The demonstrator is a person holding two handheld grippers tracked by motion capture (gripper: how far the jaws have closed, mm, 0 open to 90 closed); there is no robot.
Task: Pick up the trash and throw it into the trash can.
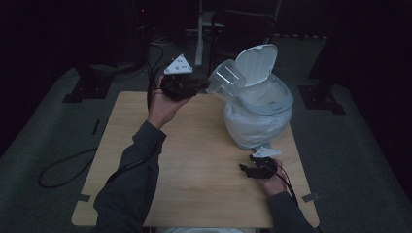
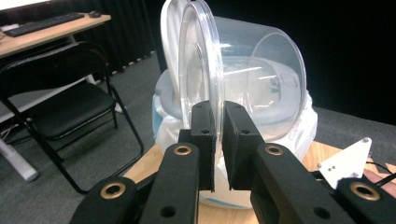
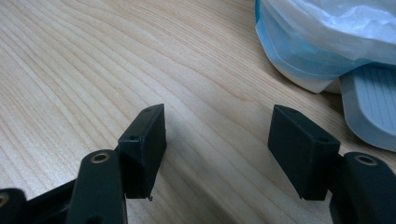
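Pinching the rim of a clear plastic tub-shaped container (image 2: 243,79), the left gripper (image 2: 218,140) has its two black jaws clamped on the thin wall edge, container tipped on its side with the mouth turned toward the bin. In the high view the same container (image 1: 224,78) hangs in the air just above and left of the open bin, not touching the table.

Handling, judged: light, thin-walled, stiff-ish but will flex under the pads; smooth and slippery, so a rim grip can slide or twist if swung fast. Not fragile like glass, could crack if squeezed hard. Rim edge is the only real hold; a deeper bite on the wall looks safer than the lip tip.

Next out: small white pedal bin with grey rim ring (image 1: 284,99), white plastic liner bag bulging at the sides, white flip lid (image 1: 256,62) standing open behind the container. Grey foot pedal (image 3: 369,109) at the bin base, near the right gripper.

Right gripper (image 3: 217,149) rests low over the light wooden table (image 1: 194,160), jaws spread apart, nothing between them, just beside the bin's foot (image 1: 260,167).

Black folding chair (image 2: 70,102) on the floor beyond.
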